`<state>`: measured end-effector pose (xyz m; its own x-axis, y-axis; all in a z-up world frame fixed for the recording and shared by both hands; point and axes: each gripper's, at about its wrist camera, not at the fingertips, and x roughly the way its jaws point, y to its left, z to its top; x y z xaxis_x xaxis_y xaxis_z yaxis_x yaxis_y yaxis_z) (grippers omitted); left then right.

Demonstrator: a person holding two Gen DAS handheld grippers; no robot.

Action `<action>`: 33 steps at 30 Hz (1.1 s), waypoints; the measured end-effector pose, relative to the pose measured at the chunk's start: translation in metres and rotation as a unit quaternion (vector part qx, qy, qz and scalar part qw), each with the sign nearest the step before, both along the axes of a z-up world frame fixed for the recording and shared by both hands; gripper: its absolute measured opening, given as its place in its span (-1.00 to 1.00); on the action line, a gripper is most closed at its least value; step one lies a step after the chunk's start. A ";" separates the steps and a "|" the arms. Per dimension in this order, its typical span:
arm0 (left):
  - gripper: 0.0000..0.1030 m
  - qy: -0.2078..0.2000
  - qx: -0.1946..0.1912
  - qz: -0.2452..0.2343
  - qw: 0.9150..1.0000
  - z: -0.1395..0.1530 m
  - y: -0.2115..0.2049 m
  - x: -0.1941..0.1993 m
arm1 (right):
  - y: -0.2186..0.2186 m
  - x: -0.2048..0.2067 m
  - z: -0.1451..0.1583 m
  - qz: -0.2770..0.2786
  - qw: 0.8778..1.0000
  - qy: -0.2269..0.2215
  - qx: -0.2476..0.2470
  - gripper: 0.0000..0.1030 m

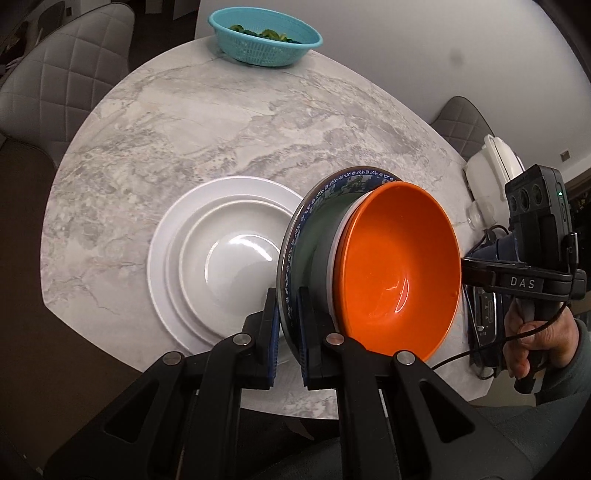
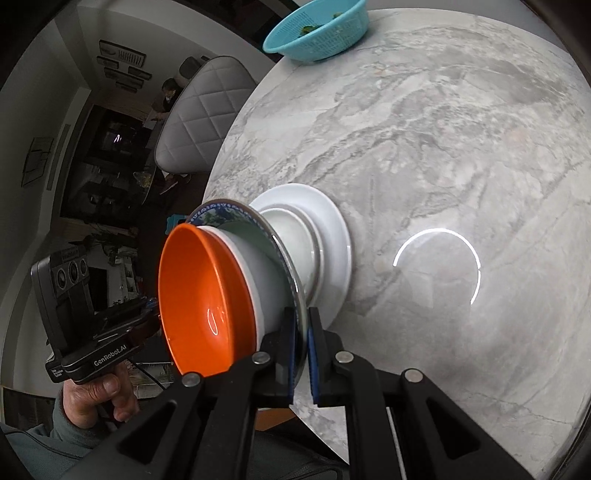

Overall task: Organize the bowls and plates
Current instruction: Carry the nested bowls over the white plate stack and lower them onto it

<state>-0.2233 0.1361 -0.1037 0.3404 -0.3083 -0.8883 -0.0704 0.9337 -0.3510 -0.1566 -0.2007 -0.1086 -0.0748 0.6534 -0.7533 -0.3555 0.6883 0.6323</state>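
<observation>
Fingers (image 1: 272, 325) of both grippers pinch plate (image 1: 295, 236) rim

Orange bowl (image 1: 399, 273) glossy smooth plastic; white plates (image 1: 221, 266) beside it glazed, shiny; table (image 1: 221, 122) polished grey marble look; teal basket (image 1: 264, 35) perforated plastic.

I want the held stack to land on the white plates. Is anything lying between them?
Nothing visible does. Both tools, left and right, clamp the blue-patterned plate, carrying the orange bowl. The white plates beside it are bare on top.
</observation>
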 end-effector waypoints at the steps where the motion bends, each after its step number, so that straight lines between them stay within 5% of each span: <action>1: -0.87 -0.001 0.001 0.004 1.000 0.001 0.009 -0.001 | 0.010 0.001 0.002 0.005 1.000 -0.002 0.001 -0.81; 11: -0.86 0.019 -0.001 0.008 1.000 -0.032 0.063 0.013 | 0.074 0.010 -0.007 0.019 1.000 -0.004 -0.022 -0.81; 21: -0.84 0.054 0.005 -0.014 0.998 -0.082 0.063 0.026 | 0.088 0.014 -0.046 -0.001 0.998 0.017 -0.056 -0.82; 33: -0.84 0.066 0.007 -0.024 0.998 -0.104 0.056 0.038 | 0.088 0.021 -0.071 -0.013 0.997 0.028 -0.071 -0.81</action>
